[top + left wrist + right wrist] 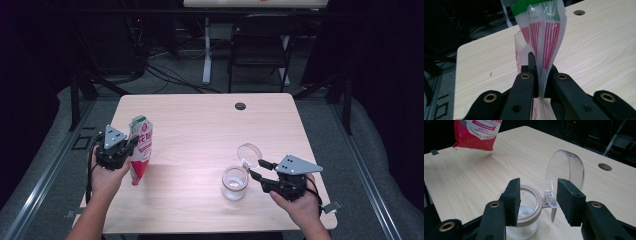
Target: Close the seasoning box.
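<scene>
From the high view, the left hand-held gripper (pixel 131 146) pinches a red and white bag (pixel 140 148) and holds it up over the left side of the worktop (pixel 200 125). The bag hangs above the wood with its red bottom corner pointing down. I think it is lifted so it can be carried over to the jar. On the right side a small clear jar (pixel 234 183) stands on the worktop. Its clear lid (pixel 249 154) is flipped up and back, so the mouth is free. The right hand-held gripper (pixel 259 169) waits just beside the jar, near the lid's hinge. The bag and the jar are well apart.

From the left gripper view, the jaws are squeezed tight on the thin plastic of the bag (pixel 544 45). The bag is crumpled where it is pinched. It has red stripes and a green band near the top. A tight pinch keeps it from slipping.

From the right gripper view, the jaws stand wide apart and hold nothing. Between them sits the jar (pixel 526 217), with a tan ring round its mouth and something white at the bottom. The lid (pixel 565 171) stands up on edge beside the right jaw. The bag (pixel 476 133) hangs far off, above the wood. This gripper may be there to steady the jar or keep the lid back.
</scene>
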A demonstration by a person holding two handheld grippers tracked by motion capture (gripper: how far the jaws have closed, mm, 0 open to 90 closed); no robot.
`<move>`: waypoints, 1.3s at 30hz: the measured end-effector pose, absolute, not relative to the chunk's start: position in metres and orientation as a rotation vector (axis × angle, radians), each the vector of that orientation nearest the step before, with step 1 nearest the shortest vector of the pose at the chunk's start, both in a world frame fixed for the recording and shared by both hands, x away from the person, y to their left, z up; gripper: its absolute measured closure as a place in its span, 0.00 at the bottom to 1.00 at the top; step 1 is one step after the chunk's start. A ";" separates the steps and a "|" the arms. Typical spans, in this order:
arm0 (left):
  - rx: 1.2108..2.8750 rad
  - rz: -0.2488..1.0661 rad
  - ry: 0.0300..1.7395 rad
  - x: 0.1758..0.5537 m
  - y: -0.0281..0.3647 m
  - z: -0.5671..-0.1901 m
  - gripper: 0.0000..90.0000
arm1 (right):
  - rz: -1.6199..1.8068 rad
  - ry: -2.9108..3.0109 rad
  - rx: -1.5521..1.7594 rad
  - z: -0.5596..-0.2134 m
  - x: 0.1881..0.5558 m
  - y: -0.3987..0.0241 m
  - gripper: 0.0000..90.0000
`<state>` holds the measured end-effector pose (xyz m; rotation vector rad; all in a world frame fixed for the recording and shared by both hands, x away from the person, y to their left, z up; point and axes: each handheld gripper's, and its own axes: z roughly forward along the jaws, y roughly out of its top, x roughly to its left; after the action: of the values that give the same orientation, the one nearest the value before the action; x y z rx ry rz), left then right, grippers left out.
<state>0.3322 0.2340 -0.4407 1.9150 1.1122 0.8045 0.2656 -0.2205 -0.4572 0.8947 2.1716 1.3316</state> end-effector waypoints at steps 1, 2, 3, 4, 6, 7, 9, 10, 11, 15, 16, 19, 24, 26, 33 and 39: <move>1.912 0.796 1.105 0.332 0.230 -0.441 1.00 | 1.332 2.176 0.896 -0.457 0.266 -0.220 0.60; 1.917 0.793 1.097 0.332 0.228 -0.440 1.00 | 1.332 2.184 0.895 -0.457 0.266 -0.219 0.60; 1.925 0.791 1.087 0.332 0.225 -0.440 1.00 | 1.332 2.187 0.895 -0.457 0.266 -0.219 0.61; 1.931 0.787 1.078 0.332 0.223 -0.440 1.00 | 1.335 2.190 0.894 -0.458 0.266 -0.218 0.61; 1.934 0.780 1.063 0.333 0.217 -0.439 1.00 | 1.335 2.195 0.893 -0.458 0.267 -0.217 0.61; 1.934 0.776 1.055 0.333 0.214 -0.439 1.00 | 1.337 2.198 0.893 -0.458 0.267 -0.216 0.62; 1.941 0.769 1.041 0.333 0.210 -0.438 1.00 | 1.339 2.204 0.888 -0.458 0.267 -0.215 0.62; 1.942 0.762 1.031 0.333 0.206 -0.438 1.00 | 1.339 2.205 0.886 -0.458 0.268 -0.215 0.62; 1.944 0.757 1.023 0.333 0.203 -0.437 1.00 | 1.343 2.205 0.884 -0.458 0.268 -0.214 0.63; 1.952 0.737 0.987 0.334 0.190 -0.436 1.00 | 1.352 2.210 0.880 -0.458 0.269 -0.213 0.63; 1.955 0.732 0.978 0.334 0.187 -0.436 1.00 | 1.363 2.212 0.885 -0.458 0.269 -0.213 0.63; 1.963 0.718 0.954 0.334 0.177 -0.435 1.00 | 1.361 2.214 0.884 -0.458 0.269 -0.212 0.63; 1.985 0.697 0.908 0.335 0.160 -0.435 1.00 | 1.344 2.217 0.900 -0.457 0.270 -0.212 0.63; 1.992 0.687 0.891 0.335 0.154 -0.435 1.00 | 1.348 2.220 0.906 -0.458 0.270 -0.212 0.64; 2.021 0.666 0.840 0.334 0.135 -0.439 1.00 | 1.334 2.234 0.897 -0.458 0.271 -0.210 0.65; 2.036 0.641 0.810 0.333 0.125 -0.442 1.00 | 1.333 2.234 0.892 -0.458 0.271 -0.209 0.65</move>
<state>0.3326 0.1246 -0.4416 2.0361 0.8104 0.6406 0.2713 -0.2092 -0.4577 0.8917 2.2345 1.3330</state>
